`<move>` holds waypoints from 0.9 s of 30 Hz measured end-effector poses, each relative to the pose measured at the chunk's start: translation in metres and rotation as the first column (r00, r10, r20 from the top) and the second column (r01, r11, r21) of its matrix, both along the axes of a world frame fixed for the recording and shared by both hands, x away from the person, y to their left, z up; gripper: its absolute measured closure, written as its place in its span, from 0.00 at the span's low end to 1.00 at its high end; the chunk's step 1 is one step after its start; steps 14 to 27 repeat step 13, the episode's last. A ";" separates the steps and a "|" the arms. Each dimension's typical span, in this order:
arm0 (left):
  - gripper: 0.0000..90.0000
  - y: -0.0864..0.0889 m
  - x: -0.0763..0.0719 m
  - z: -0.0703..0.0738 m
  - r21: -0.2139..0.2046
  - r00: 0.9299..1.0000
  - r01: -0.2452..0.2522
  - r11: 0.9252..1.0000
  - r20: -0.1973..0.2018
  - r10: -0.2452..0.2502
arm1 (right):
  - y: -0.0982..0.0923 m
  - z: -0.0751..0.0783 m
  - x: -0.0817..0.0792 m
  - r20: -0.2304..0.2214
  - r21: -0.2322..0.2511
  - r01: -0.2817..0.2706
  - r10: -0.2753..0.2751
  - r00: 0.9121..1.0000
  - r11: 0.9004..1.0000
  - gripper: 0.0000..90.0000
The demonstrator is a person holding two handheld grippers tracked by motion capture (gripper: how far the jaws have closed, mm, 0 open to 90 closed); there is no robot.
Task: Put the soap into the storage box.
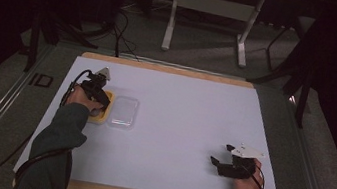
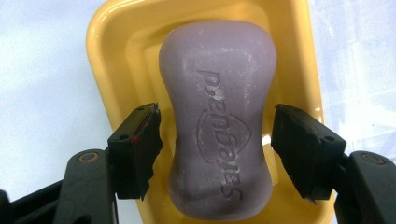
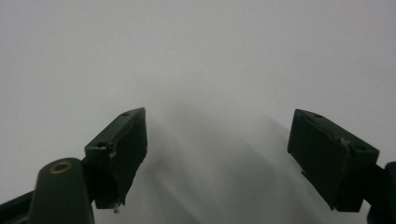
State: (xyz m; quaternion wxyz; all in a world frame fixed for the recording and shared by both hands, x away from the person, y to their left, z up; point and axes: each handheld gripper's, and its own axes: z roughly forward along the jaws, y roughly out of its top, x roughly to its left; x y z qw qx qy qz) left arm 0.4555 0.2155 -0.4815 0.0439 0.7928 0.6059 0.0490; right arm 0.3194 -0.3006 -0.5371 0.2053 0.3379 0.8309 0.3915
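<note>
The right gripper (image 1: 221, 159) rests at the near right of the white table surface (image 1: 187, 127). In the right gripper view its jaws stand wide apart with nothing between them, only bare white sheet beyond. The position suggests a parked tool, kept clear of the work on the other side.

The left gripper (image 2: 217, 140) is at the left side of the table, farther from the person, held over the yellow soap dish (image 2: 105, 60). Its jaws are open and straddle the waist of the soap bar (image 2: 217, 107). A gap shows on each side, so neither pad appears to touch the bar. This alignment on the narrowest section is probably deliberate: the waist offers the shortest span and two curved shoulders that resist slipping along the bar.

The soap bar lies flat in the recess of the dish. It is pale lilac, with rounded ends, a pinched middle, and an embossed brand mark on its top face. The surface looks matt, with whitish scuffs, and is likely to be slippery under a light grip. The dish is glossy yellow plastic, rectangular with rounded corners and a stepped inner well.

Just to the right of the dish, in the high view, lies a clear plastic lid (image 1: 123, 111), flat on the sheet, rectangular with rounded corners. It is presumably the cover of the dish, set aside for access.
</note>
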 end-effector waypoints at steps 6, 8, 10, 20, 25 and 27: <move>0.30 -0.003 0.000 0.006 0.022 1.000 0.000 1.000 0.028 -0.001 | 0.000 0.000 0.000 0.000 0.000 0.000 0.000 1.000 1.000 0.22; 0.27 -0.004 -0.001 0.010 0.038 0.999 0.000 0.999 0.046 -0.001 | 0.000 0.000 0.000 0.000 0.000 -0.001 0.001 1.000 1.000 0.22; 0.27 -0.004 -0.001 0.014 0.029 0.997 0.000 1.000 0.071 -0.002 | 0.000 0.000 0.000 0.000 0.001 0.000 0.000 1.000 1.000 0.22; 0.27 -0.005 -0.004 0.023 0.023 0.994 0.004 1.000 0.111 -0.006 | 0.000 0.000 0.000 -0.001 0.001 -0.001 0.001 1.000 1.000 0.22; 0.27 -0.005 -0.004 0.023 0.023 0.994 0.004 1.000 0.111 -0.006 | 0.000 0.000 0.000 -0.001 0.001 -0.001 0.001 1.000 1.000 0.22; 0.27 -0.005 -0.004 0.023 0.023 0.994 0.004 1.000 0.111 -0.006 | 0.000 0.000 0.000 -0.001 0.001 -0.001 0.001 1.000 1.000 0.22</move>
